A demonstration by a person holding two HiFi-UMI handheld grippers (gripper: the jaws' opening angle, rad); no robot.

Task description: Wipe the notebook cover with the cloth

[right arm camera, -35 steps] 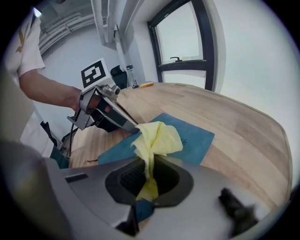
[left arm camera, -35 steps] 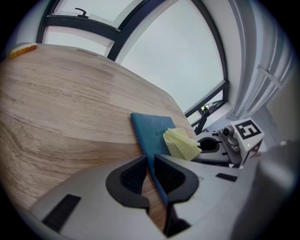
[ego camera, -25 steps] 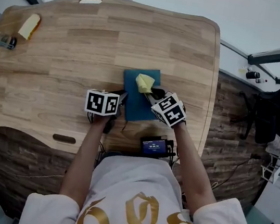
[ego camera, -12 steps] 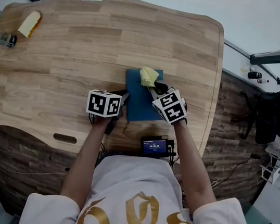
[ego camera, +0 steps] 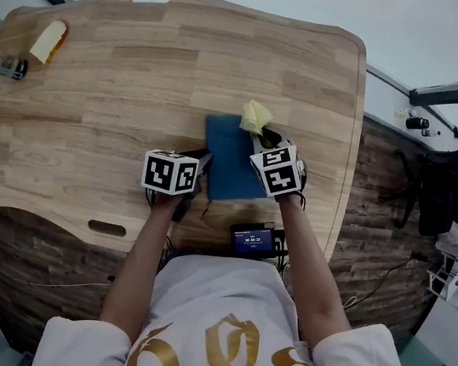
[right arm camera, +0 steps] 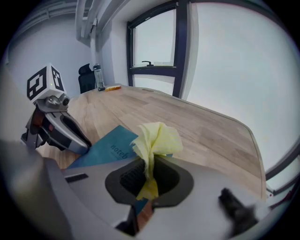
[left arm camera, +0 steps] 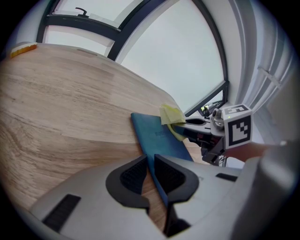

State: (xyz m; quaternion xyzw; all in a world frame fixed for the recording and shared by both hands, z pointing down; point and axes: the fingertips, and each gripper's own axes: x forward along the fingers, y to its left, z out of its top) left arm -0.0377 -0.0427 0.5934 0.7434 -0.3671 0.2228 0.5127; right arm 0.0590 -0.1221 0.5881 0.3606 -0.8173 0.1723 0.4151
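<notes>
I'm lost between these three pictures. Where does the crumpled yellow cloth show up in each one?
Head view: the crumpled yellow cloth sits just right of centre, at the blue notebook's far right corner, ahead of the right tool.
Left gripper view: right of centre, at the notebook's far end.
Right gripper view: dead centre, pinched between this tool's jaws.
Shared landmark: the blue notebook, seen in all three.

The right gripper (ego camera: 264,138) holds the yellow cloth (ego camera: 255,116) at the far corner of the blue notebook (ego camera: 228,167).
</notes>
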